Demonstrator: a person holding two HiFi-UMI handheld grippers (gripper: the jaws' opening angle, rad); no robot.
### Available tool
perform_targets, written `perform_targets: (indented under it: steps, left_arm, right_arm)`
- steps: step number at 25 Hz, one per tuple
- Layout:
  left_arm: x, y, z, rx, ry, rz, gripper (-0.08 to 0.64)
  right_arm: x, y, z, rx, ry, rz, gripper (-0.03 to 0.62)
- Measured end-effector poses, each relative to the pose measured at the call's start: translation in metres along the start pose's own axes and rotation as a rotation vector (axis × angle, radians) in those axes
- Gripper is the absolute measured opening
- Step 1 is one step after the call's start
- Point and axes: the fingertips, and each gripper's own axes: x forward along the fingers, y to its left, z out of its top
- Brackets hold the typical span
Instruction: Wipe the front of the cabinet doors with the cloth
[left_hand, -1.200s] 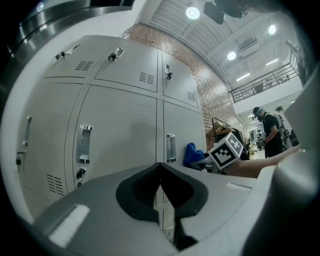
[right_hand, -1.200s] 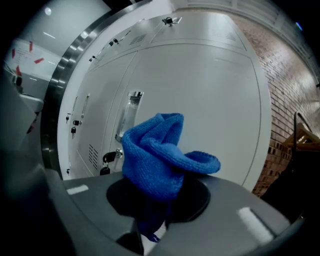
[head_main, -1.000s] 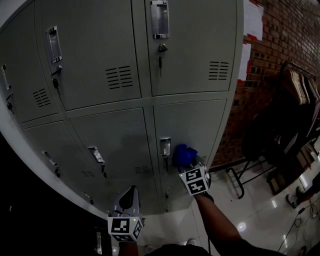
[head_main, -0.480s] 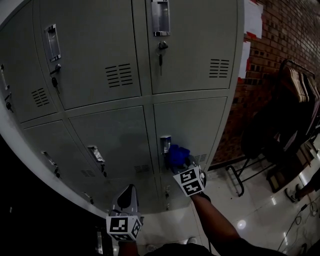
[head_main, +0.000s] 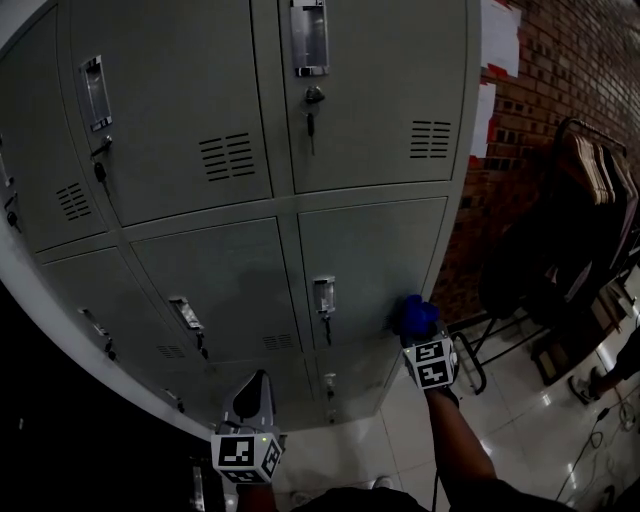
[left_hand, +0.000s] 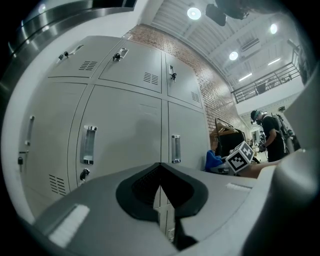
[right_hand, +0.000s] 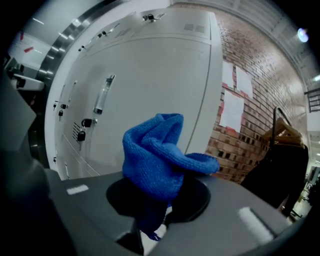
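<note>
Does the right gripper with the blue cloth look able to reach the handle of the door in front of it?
Probably yes. The right gripper, shut on the blue cloth, is at the right edge of that door; only bare door front lies between it and the handle.

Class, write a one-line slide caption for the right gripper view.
Right hand-held gripper clamps a bunched blue cloth before grey cabinet doors.
</note>
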Motion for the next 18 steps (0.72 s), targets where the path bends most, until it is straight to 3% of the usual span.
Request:
perform_targets:
  steps: [7, 18]
  left_arm:
    - [0.001, -0.005, 0.004, 0.001, 0.009, 0.007, 0.018]
    - [-0.001, -0.001, -0.009, 0.005, 0.032, 0.019, 0.018]
  right_arm:
    - [0.020, -0.012, -0.033, 0.018, 0.096, -0.016, 0.083]
    - [0.029, 0.020, -0.024, 0.063, 0.069, 0.028, 0.084]
